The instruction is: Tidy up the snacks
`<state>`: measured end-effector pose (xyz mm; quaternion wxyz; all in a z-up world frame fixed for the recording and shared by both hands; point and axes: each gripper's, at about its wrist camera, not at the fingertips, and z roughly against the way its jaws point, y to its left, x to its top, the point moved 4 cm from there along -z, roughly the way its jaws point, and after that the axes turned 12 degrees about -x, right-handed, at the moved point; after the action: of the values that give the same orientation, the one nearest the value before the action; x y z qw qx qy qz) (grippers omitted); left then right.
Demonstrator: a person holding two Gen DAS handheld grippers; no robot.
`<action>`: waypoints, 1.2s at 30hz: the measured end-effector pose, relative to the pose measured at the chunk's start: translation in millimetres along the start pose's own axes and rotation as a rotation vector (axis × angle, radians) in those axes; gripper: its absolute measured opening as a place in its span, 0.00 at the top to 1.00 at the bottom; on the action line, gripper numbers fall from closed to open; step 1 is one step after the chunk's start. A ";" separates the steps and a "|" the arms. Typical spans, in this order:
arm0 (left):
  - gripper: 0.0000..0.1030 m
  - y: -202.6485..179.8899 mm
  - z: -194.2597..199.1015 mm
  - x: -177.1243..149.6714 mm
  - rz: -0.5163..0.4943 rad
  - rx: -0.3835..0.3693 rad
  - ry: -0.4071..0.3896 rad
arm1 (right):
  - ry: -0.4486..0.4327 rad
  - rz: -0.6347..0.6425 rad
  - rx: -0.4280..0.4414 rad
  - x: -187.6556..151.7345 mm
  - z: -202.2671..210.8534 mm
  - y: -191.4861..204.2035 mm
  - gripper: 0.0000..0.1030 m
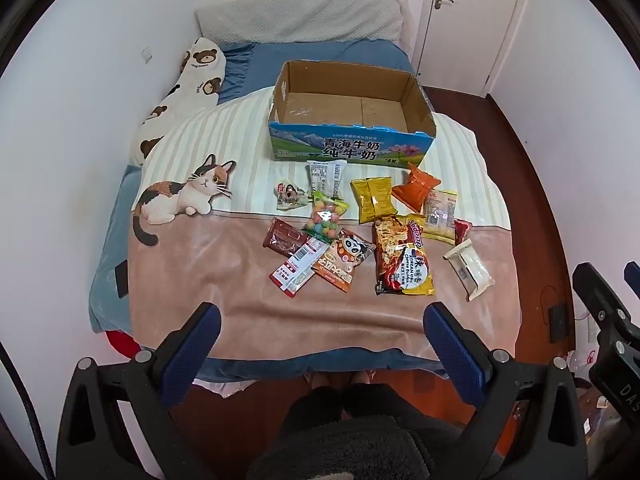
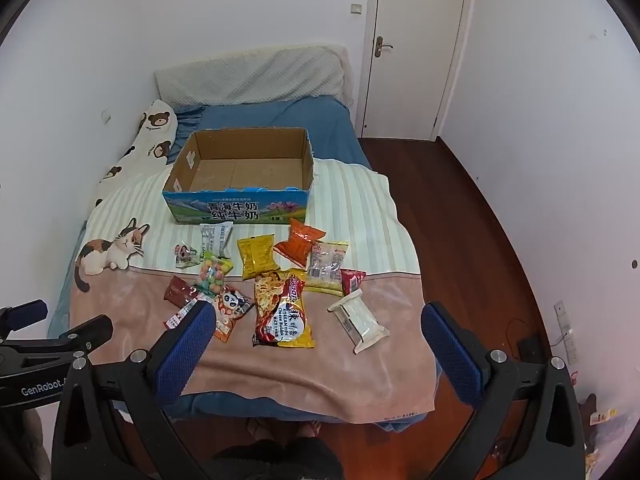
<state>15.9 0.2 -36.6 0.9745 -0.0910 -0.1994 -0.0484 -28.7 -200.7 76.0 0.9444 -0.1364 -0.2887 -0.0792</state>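
Observation:
An open cardboard milk box (image 1: 352, 148) (image 2: 236, 210) stands empty on the bed. Several snack packets lie in front of it: a big noodle pack (image 1: 402, 260) (image 2: 282, 312), a yellow bag (image 1: 374, 199) (image 2: 258, 255), an orange bag (image 1: 416, 190) (image 2: 300, 242), a white wrapped bar (image 1: 468, 268) (image 2: 360, 322), a bag of coloured candy balls (image 1: 325, 218) (image 2: 214, 274) and a panda packet (image 1: 344, 260) (image 2: 232, 308). My left gripper (image 1: 320, 316) is open and empty over the bed's near edge. My right gripper (image 2: 320, 316) is open and empty, also short of the snacks.
The bed has a pink and striped blanket with a cat print (image 1: 180, 196) (image 2: 108, 256), a bear-print pillow (image 1: 180, 92) at the left and a grey pillow (image 1: 300, 16) at the head. A white door (image 2: 416, 48) and dark wood floor (image 2: 460, 208) are to the right.

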 end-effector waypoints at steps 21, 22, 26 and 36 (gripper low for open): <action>0.00 1.3 6.8 4.8 0.015 -0.003 -0.017 | 0.011 0.009 0.019 0.2 2.7 6.3 0.00; 0.00 3.1 7.8 3.3 0.018 -0.007 -0.019 | 0.010 0.011 0.020 0.1 3.5 7.2 0.00; 0.00 5.4 8.3 1.9 0.019 -0.008 -0.021 | 0.013 0.016 0.023 0.2 2.3 10.7 0.00; 0.00 8.8 10.1 -0.8 0.013 -0.018 -0.015 | 0.016 0.014 0.023 0.5 1.3 11.1 0.00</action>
<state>12.4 10.8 -29.2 0.9724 -0.1014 -0.2055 -0.0433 -26.4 -189.8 74.9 0.9487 -0.1270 -0.2810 -0.0702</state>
